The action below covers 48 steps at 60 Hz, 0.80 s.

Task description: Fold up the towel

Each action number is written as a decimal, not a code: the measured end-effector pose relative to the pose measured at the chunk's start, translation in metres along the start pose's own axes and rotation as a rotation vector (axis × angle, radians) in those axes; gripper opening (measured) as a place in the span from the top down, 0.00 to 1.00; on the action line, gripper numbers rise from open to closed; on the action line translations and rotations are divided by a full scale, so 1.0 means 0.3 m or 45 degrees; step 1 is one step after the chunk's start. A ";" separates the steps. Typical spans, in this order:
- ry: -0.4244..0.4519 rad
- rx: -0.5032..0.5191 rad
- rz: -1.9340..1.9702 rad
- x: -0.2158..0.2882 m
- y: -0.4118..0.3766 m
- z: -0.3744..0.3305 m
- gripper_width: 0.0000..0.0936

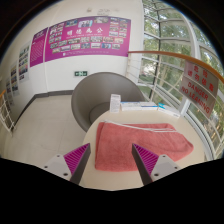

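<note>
Gripper (110, 160), fingers spread and empty, hovers at lower centre, facing the near edge of the pink towel (142, 137) laid flat on the desk (45, 135), probably for pickup.

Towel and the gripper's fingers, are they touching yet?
Apart. In the gripper view the pink towel lies flat on the table, and the open gripper shows pale table between the towel and its left finger.

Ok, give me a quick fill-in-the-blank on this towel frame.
1. The towel is ____ in colour.
2. The gripper has its jaws ____, with nothing between them.
3. The towel lies on a ____ table.
4. Beyond the towel stands a grey ____.

Missing: pink; open; white; chair
</note>
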<state>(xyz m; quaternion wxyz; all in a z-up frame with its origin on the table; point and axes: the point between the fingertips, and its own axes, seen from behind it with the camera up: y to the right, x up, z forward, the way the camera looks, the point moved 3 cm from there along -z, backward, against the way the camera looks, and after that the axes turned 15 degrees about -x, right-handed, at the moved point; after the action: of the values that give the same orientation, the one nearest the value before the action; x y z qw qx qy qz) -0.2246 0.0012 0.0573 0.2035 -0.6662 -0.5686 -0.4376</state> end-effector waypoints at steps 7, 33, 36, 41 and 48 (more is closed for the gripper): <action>-0.034 0.000 -0.039 -0.001 -0.088 0.151 0.10; -0.027 0.014 -0.204 -0.018 -0.106 0.233 0.96; -0.067 0.102 -0.128 -0.007 -0.134 0.197 0.96; -0.093 0.244 -0.007 0.052 -0.184 0.093 0.97; -0.041 0.406 0.156 0.236 -0.159 -0.069 0.96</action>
<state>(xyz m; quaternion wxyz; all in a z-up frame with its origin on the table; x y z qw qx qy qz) -0.2786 0.0392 0.1154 0.3236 -0.6659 -0.5924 -0.3178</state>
